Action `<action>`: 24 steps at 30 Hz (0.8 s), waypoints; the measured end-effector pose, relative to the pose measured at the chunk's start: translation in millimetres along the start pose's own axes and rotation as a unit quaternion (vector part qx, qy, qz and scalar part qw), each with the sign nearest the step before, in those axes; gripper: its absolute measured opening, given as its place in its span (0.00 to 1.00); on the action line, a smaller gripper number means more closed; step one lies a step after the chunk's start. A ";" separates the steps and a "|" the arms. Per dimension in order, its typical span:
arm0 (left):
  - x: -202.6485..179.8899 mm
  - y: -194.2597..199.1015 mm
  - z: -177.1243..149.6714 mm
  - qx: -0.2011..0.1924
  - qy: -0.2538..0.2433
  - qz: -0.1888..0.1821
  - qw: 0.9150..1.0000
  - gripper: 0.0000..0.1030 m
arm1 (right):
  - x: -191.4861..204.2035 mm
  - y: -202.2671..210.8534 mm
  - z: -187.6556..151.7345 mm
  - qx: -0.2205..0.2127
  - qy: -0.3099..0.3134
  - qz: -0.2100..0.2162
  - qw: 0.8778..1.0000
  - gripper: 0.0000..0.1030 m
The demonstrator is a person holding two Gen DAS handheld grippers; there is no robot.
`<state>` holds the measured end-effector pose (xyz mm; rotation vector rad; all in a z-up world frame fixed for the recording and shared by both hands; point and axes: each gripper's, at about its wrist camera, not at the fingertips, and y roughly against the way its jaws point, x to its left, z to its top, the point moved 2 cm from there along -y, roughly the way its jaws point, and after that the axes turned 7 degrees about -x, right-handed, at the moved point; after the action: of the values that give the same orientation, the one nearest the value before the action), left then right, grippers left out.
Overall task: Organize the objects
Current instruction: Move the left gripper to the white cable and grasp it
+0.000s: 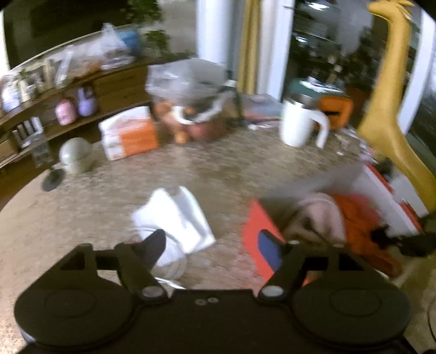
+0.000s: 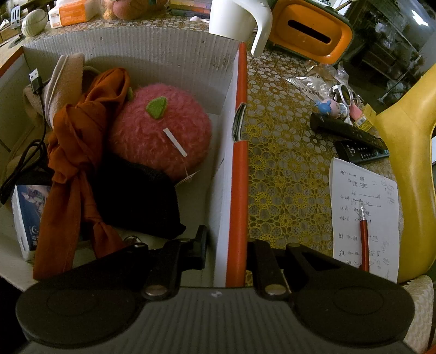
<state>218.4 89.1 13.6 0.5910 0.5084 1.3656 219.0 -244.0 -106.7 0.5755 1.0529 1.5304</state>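
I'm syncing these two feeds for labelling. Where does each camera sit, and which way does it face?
Left wrist: on the left gripper, facing across the patterned tabletop toward white paper; its open black fingers show.
Right wrist: on the right gripper, looking down into the orange-edged cardboard box, its fingers straddling the box wall.
Shared: that box, the white handled mug.

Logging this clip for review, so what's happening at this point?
A person is tidying loose items into an orange-edged cardboard box on a lace-covered table. The right tongs straddle the box's right wall, one finger inside and one outside, seemingly steadying it. Already inside are a pink plush apple, an orange cloth, a black pouch and a USB cable. The left tongs are open over the table, near a white bag; that view is blurred.
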 end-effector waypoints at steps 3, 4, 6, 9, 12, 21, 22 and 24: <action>13.6 -8.4 -1.8 0.005 0.006 0.025 1.000 0.85 | -1.4 0.0 -0.8 0.000 0.000 0.000 1.000 0.15; 17.9 -11.4 -2.8 0.008 0.007 0.034 0.999 0.87 | -0.3 0.3 -0.4 0.000 0.000 0.000 1.000 0.15; 25.1 -17.6 -6.6 0.014 0.009 0.050 0.999 0.94 | 0.4 0.5 -0.2 0.000 0.000 0.000 1.000 0.15; 38.4 -30.2 -14.2 0.029 0.022 0.074 0.997 0.98 | 0.7 0.8 -0.3 0.000 0.000 0.000 1.000 0.15; 56.2 -49.5 -22.7 0.063 0.057 0.092 0.992 0.98 | 9.5 0.3 0.9 0.001 0.001 -0.001 1.000 0.15; 93.3 -92.0 -47.0 0.123 0.158 0.108 0.974 0.94 | 1.1 0.3 -0.5 0.001 0.000 -0.002 1.000 0.15; 94.6 -95.2 -48.3 0.127 0.163 0.108 0.972 0.93 | 1.0 0.3 -0.6 0.001 0.000 -0.002 1.000 0.15; 96.0 -101.5 -50.5 0.131 0.169 0.106 0.971 0.88 | 1.4 0.4 -0.3 0.001 0.000 -0.002 1.000 0.15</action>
<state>274.8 178.4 -90.9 0.6440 0.9335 1.6267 218.1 -242.7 -106.8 0.5750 1.0554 1.5268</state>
